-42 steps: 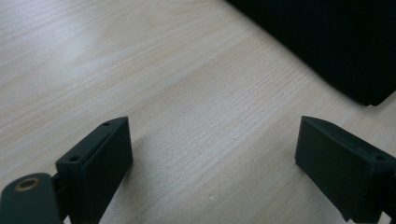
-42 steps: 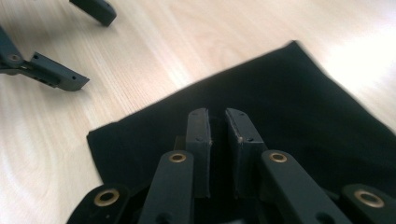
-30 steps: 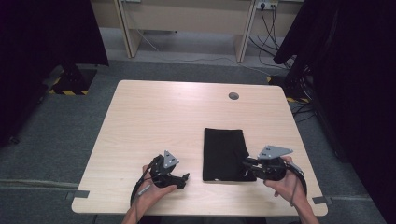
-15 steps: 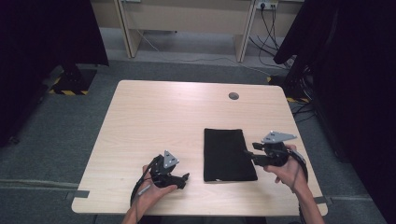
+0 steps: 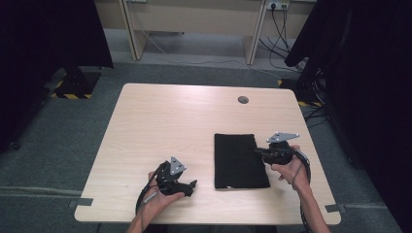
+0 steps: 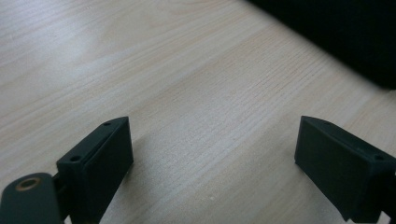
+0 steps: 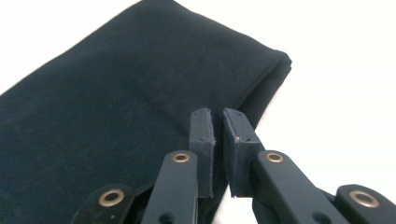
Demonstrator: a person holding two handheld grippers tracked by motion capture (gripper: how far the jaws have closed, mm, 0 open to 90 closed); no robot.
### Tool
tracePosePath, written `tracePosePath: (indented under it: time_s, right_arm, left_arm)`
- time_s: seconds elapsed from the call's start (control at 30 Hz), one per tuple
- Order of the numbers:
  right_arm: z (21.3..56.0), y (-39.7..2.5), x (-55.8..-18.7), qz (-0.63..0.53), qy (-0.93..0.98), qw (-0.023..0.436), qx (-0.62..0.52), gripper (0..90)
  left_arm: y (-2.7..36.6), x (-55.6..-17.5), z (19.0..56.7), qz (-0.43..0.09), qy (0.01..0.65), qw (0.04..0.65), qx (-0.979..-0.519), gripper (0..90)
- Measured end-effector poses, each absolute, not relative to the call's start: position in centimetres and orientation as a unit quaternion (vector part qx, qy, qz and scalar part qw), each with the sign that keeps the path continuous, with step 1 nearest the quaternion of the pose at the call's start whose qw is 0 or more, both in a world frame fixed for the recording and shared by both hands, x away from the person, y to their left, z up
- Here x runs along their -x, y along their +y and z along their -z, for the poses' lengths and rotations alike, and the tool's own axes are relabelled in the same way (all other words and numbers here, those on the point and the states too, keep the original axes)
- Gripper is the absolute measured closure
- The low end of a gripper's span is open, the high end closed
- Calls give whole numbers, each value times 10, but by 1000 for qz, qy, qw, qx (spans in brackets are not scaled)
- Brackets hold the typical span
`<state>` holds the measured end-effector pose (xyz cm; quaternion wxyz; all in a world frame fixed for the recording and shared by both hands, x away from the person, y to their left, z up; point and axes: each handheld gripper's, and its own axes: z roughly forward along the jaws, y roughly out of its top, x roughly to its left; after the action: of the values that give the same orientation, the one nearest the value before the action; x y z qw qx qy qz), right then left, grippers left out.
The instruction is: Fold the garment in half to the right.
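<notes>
While the left gripper [image 5: 190, 184] rests low in the frame with jaws wide over bare table [image 5: 160, 126], the right gripper [image 5: 259, 152] sits at the cloth's right edge, jaws nearly shut with nothing between them. The black cloth [image 5: 240, 160] lies right of centre, long axis running up the frame. No writing is legible.

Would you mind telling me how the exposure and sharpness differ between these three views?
High view: even light, slightly soft, dark at both sides. Left gripper view: sharp wood grain on the table, soft shadows under the jaws. Right gripper view: table blown out to white around the black cloth.
</notes>
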<state>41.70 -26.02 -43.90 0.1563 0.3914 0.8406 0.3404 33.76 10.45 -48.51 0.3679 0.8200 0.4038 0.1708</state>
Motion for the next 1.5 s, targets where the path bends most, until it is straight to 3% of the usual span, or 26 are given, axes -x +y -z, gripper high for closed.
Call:
tracePosePath:
  time_s: [0.17,0.27,0.4,0.7,0.97,1.5]
  right_arm:
    - [466,-267,-414,-346,827,144,-420,764]
    - [462,-270,-413,-339,820,157,-434,618]
    - [447,-272,-407,-351,811,186,-429,511]
    - [436,-245,-384,-363,849,159,-351,387]
    - [447,-243,-387,-363,844,152,-364,349]
    - [471,-238,-392,-347,847,159,-370,340]
  left_arm:
    - [105,-338,485,-171,404,368,-820,102]
    - [105,-338,485,-171,404,368,-820,102]
    - [108,-336,485,-172,407,368,-818,102]
    - [131,-331,485,-179,427,364,-809,98]
    - [140,-332,486,-172,446,363,-800,21]
    - [151,-332,487,-180,445,348,-806,0]
